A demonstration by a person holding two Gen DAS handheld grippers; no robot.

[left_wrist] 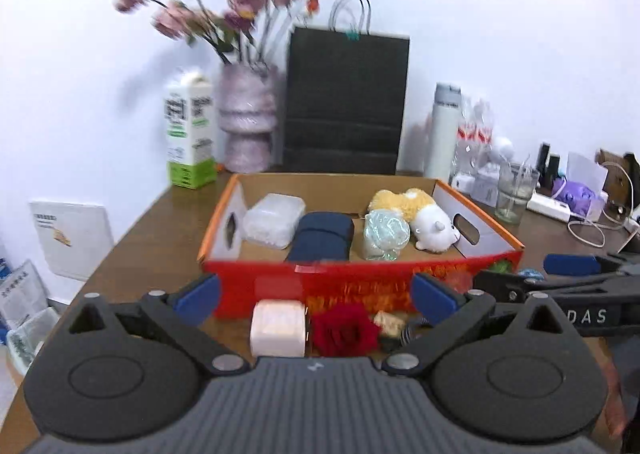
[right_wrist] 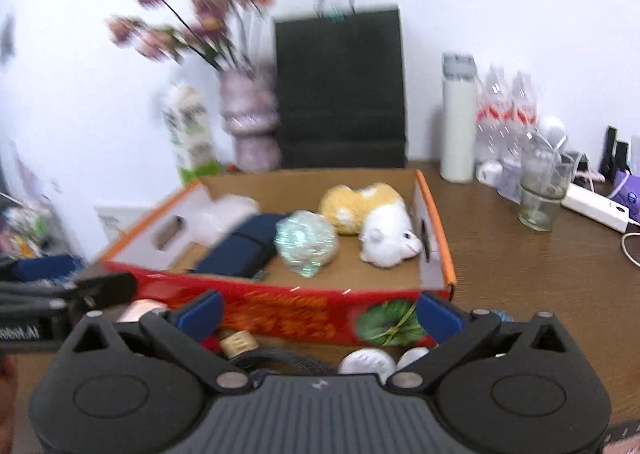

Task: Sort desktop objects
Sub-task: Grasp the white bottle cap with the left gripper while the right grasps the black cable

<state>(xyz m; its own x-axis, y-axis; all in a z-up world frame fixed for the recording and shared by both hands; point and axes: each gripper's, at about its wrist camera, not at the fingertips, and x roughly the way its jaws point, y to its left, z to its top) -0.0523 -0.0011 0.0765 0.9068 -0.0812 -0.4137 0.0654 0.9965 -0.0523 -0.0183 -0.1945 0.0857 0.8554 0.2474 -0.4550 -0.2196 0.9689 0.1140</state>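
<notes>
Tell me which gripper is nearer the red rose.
Left. The left gripper hangs open right over the red rose; the right gripper, also open, sits further right, with the rose at its left finger.

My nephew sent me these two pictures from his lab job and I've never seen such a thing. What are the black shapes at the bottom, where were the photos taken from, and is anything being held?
No robot here: a person holds a hand-held gripper in each hand, and each carries a wide-angle camera looking forward along its blue-tipped jaws. One picture comes from the left gripper, the other from the right gripper; each also shows the other at its edge.

Both sets of jaws stand open and hold nothing.

On the wooden table sits a red cardboard box containing a clear plastic case, a navy pouch, a shiny wrapped ball and a plush toy. In front of the box lie a white cube and a red flower, waiting to be sorted.
</notes>
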